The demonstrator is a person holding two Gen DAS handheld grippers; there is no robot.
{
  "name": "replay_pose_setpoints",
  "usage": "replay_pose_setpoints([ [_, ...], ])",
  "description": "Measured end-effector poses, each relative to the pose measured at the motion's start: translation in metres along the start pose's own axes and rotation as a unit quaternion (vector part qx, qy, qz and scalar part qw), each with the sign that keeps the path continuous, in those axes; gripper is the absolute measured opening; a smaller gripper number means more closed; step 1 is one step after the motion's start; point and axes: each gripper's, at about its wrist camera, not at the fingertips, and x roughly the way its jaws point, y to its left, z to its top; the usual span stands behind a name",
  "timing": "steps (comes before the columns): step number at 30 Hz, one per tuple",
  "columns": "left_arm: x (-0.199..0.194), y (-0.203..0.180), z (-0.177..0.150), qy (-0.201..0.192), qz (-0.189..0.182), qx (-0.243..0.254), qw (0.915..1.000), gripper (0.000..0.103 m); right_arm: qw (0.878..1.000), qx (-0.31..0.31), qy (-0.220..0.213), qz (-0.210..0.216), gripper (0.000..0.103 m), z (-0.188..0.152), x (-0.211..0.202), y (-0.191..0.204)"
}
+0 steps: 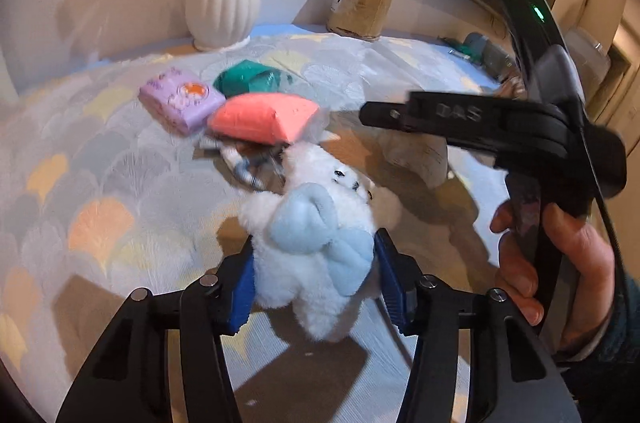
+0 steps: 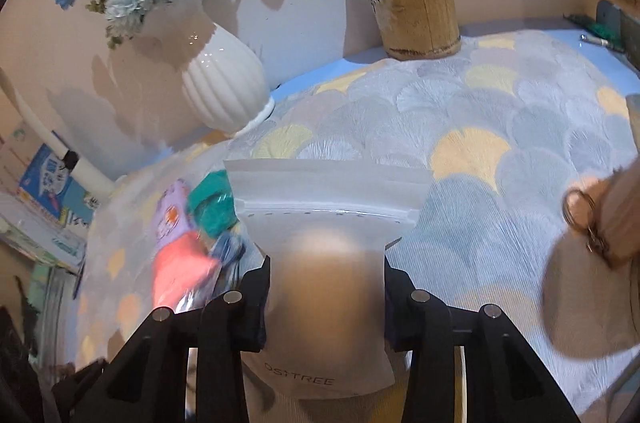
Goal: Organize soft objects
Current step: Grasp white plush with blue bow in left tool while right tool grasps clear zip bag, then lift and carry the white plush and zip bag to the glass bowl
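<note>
- Blue-padded fingers (image 1: 244, 287) of the left gripper (image 1: 316, 287) are pinching a white plush toy (image 1: 320, 251) with a pale blue bow, low in the middle of the left wrist view.
- Black fingers of the right gripper (image 2: 326, 307) are pressing on a frosted zip bag (image 2: 326, 263) at lower centre of the right wrist view, its zip edge pointing up the frame.
- Right of the toy, a hand (image 1: 560, 263) is gripping the other tool's handle.
- Lying above the toy are a coral pouch (image 1: 266, 119), a lilac pack (image 1: 182, 99) and a green bundle (image 1: 248, 79), close together on the scallop-patterned cloth (image 1: 100, 183).
- Standing at the top are a white ribbed vase (image 1: 224, 3) and a wooden pen holder (image 1: 362, 3).
</note>
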Motion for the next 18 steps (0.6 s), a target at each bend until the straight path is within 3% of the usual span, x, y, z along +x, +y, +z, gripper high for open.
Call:
replay_pose_setpoints([
  [6,-0.039,-0.007,-0.028,-0.015,0.002,-0.030,0.9995,0.051,0.999,0.006,0.016,0.039,0.040,-0.027,-0.047,-0.010],
  [11,-0.056,-0.009,-0.056,-0.033,0.038,-0.058,0.9970,0.053,0.995,-0.055,0.061,0.057,0.041,-0.067,-0.074,0.004],
  [14,-0.049,-0.017,-0.060,-0.025,0.078,-0.041,0.9958,0.059,0.993,-0.101,0.056,0.021,0.041,-0.089,-0.078,0.013],
  [16,-0.047,-0.020,-0.062,-0.019,0.095,-0.027,0.9949,0.063,0.993,-0.097,0.063,0.025,0.041,-0.092,-0.075,0.010],
  [18,-0.046,-0.022,-0.063,-0.018,0.102,-0.020,0.9944,0.074,0.994,-0.084,0.067,0.028,0.043,-0.096,-0.074,0.005],
])
